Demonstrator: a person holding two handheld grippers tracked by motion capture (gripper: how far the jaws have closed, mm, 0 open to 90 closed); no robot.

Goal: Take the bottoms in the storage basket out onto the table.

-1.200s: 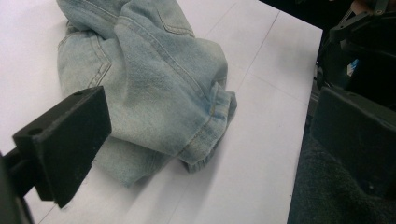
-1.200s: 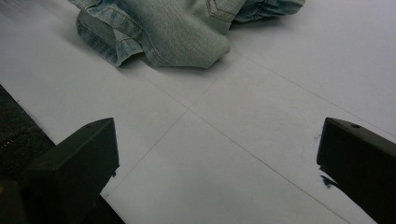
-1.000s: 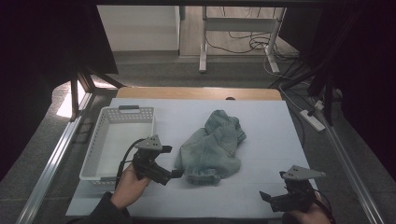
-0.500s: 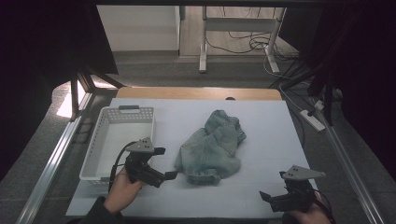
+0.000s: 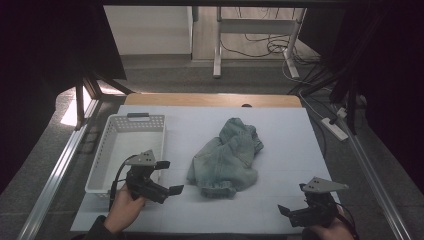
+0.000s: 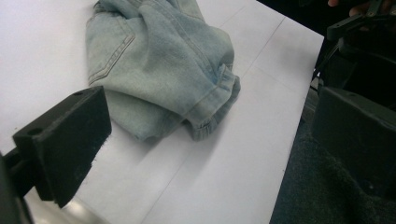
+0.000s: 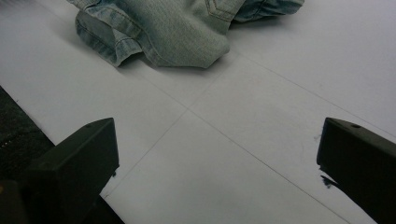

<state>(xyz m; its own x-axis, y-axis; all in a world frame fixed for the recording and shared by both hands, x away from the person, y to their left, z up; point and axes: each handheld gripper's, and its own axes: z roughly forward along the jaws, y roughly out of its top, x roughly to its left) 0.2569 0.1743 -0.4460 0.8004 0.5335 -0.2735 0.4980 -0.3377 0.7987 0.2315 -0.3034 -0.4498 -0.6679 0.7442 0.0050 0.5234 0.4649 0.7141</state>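
Note:
A crumpled pair of light blue jeans (image 5: pixel 225 157) lies in the middle of the white table (image 5: pixel 280 150). My left gripper (image 5: pixel 170 176) is held just left of the jeans' near hem, apart from the cloth, open and empty. In the left gripper view the jeans (image 6: pixel 159 70) lie ahead between the wide-apart jaws of the left gripper (image 6: pixel 215 112). My right gripper (image 5: pixel 292 200) hovers at the near right corner, open with nothing in it. In the right gripper view the jeans (image 7: pixel 182 28) lie well ahead of the right gripper (image 7: pixel 219 140), over bare table.
A white mesh basket (image 5: pixel 107 145) stands on the table's left side, just beyond my left hand. A metal rail (image 5: pixel 55 175) runs along the left. A power strip (image 5: pixel 332 127) and cables lie off the right edge; a desk frame (image 5: pixel 217 45) stands behind.
My left gripper has drawn back leftward from the jeans' edge, leaving a small gap. The right gripper and the jeans have stayed where they were.

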